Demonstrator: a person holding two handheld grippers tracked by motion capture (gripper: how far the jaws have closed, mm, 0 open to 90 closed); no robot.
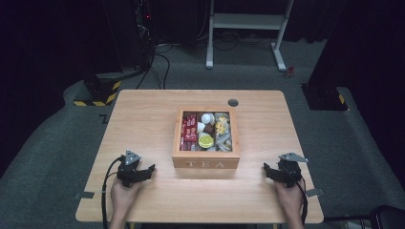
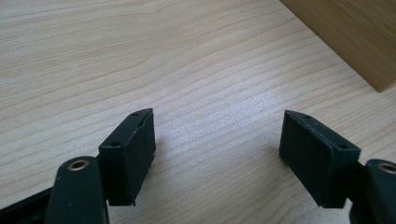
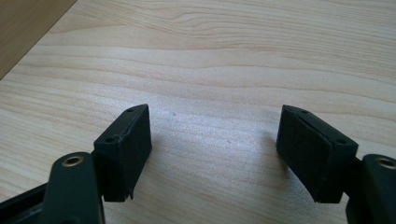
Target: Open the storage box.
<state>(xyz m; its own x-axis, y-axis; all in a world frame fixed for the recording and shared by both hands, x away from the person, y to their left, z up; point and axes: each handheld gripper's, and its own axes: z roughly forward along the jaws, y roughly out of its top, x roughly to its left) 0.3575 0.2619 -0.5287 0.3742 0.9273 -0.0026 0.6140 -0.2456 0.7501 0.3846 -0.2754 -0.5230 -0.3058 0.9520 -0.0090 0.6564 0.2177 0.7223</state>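
High view: tea box [image 1: 206, 163] between left gripper [image 1: 152, 169], right gripper [image 1: 265, 168]; both wide, empty.

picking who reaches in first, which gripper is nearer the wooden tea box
Left. The left gripper rests off the tea box's front left corner, jaws open. The right gripper sits farther out past the front right corner, also open and empty.

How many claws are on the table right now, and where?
2. The left claw rests near the table's front-left, beside the tea box; the right claw rests front-right of it. Both are open, holding nothing.
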